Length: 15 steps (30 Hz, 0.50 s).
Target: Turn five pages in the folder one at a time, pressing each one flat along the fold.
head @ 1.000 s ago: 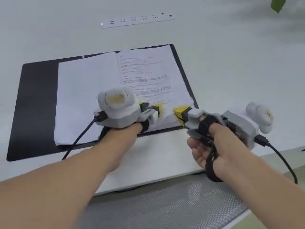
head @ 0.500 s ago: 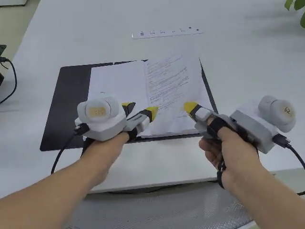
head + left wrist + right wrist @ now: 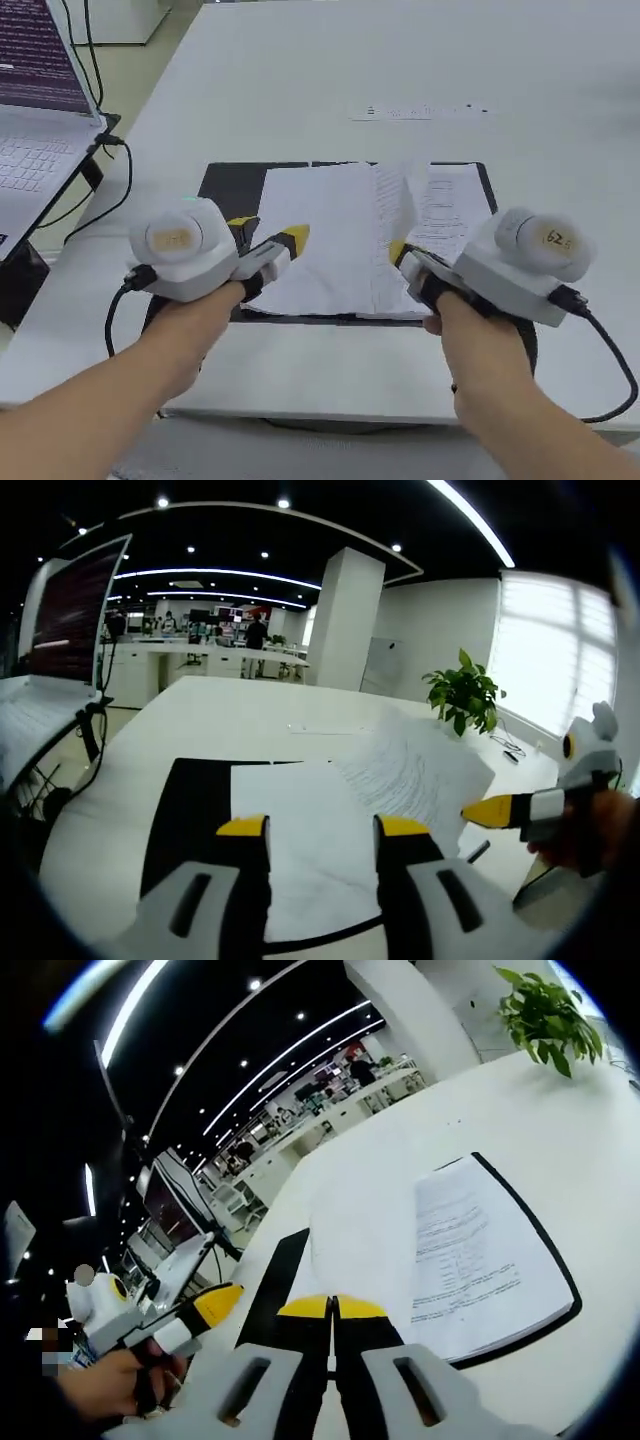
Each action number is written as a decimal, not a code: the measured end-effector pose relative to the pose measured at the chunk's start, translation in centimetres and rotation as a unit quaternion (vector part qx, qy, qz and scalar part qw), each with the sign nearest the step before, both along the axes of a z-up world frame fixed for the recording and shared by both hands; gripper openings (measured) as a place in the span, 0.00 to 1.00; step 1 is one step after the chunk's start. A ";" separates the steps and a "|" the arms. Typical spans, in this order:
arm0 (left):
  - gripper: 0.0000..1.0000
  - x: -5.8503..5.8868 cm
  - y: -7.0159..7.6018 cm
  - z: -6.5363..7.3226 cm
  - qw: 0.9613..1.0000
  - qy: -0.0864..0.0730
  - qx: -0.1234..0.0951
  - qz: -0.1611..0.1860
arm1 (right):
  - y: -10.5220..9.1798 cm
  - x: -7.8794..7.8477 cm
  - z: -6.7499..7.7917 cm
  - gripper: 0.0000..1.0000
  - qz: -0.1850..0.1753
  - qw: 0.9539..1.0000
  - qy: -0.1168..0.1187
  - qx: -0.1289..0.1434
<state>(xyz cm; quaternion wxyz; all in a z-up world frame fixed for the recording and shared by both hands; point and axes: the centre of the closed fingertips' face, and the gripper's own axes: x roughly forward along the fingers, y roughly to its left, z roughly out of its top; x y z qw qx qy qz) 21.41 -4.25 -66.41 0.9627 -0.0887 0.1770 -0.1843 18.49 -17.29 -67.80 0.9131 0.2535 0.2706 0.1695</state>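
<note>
**benchrat:** Head view first. The black folder [image 3: 232,185] lies open mid-bench [image 3: 300,60], closer to the front edge than the far one. There's a power strip [image 3: 425,111] toward the far edge and a laptop [image 3: 35,90] off past the left edge. One lifted page [image 3: 398,205] stands up near the fold.

**pg_flip:** And the grippers?

**benchrat:** The left gripper [image 3: 269,230] hangs over the folder's front-left part, yellow tips clearly apart. The right gripper [image 3: 399,250] sits at the lifted page's lower edge.

**pg_flip:** Left gripper view agrees. The left gripper [image 3: 322,827] has its jaws spread wide above the blank sheet [image 3: 300,820], with the folder [image 3: 185,820] flat underneath. The lifted page [image 3: 420,775] bows up on the right, and the right gripper [image 3: 495,810] pokes in beside its edge. There's a plant [image 3: 465,695] toward the far right corner.

**benchrat:** Right gripper view: the right gripper [image 3: 332,1307] has its tips pressed together and the lifted page [image 3: 360,1230] rises right out from between them, so it looks pinched. The printed page [image 3: 480,1250] lies flat on the right half of the folder [image 3: 280,1265]. The left gripper [image 3: 215,1305] shows at lower left.
</note>
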 end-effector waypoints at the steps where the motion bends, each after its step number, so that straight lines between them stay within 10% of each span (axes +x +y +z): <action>1: 0.40 -0.1 0.4 0.2 1.000 -0.002 0.001 0.004 | 0.4 0.0 -0.3 0.00 0.007 1.000 0.003 -0.010; 15: 0.40 -1.4 6.9 0.3 0.998 0.001 -0.001 0.064 | 7.5 -0.1 -3.9 0.00 0.103 0.990 0.028 -0.093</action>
